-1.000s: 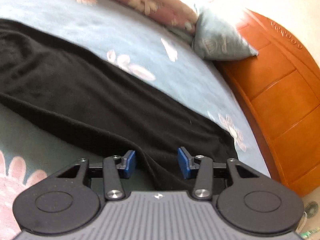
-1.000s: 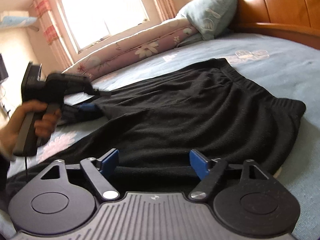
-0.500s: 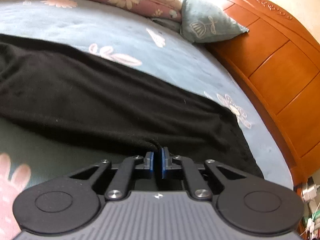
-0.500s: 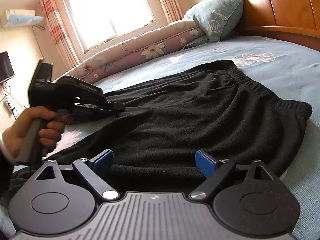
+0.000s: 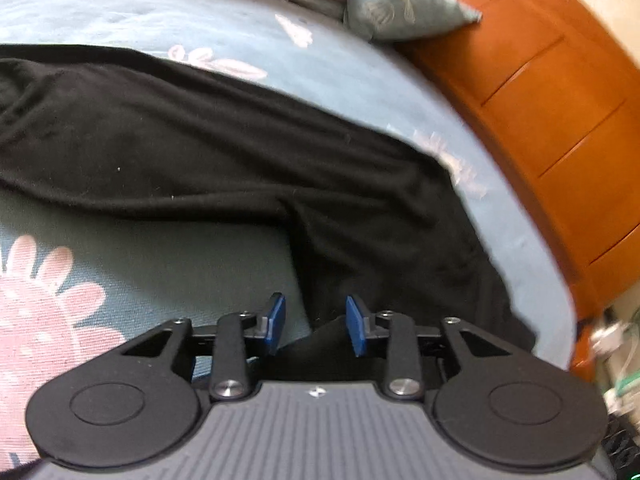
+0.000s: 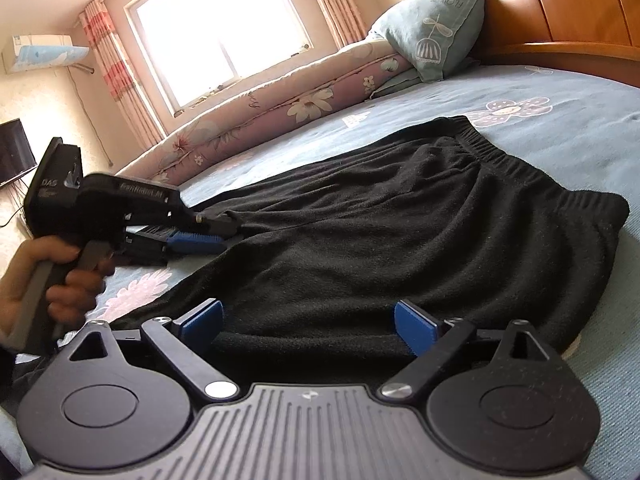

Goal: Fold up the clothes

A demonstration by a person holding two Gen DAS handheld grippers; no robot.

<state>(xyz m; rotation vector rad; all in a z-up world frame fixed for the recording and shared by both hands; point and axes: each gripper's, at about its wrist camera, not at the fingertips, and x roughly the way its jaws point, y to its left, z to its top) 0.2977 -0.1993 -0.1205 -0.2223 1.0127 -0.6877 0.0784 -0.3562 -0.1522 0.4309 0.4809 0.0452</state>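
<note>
A: Grippers first, quick. Your left gripper (image 5: 315, 322) has its blue pads parted, and an edge of the black trousers (image 5: 248, 148) runs between them, but nothing is pinched. Your right gripper (image 6: 308, 326) is spread wide, low over the near hem, holding nothing either.

B: So you have no grip at all right now?

A: None that I see. In the right wrist view your left gripper (image 6: 200, 236) sits at the crotch fold of the black trousers (image 6: 400, 232), pads apart there too.

B: Where's the garment lying?

A: Flat on the blue bedsheet (image 6: 560, 128), waistband (image 6: 516, 168) toward the wooden headboard (image 6: 560, 4), legs running off toward your left hand (image 6: 56, 280). One leg looks laid over or beside the other, I cannot tell which. Pillow (image 6: 432, 32) and rolled quilt (image 6: 280, 108) are well apart from it.

B: Progress?

A: Early, I'd judge. Cloth is spread and fairly smooth, some ridges near the middle. At most a lengthwise fold is done. You still need to grab the edge, bring the legs up to the waistband, and square the stack.
</note>
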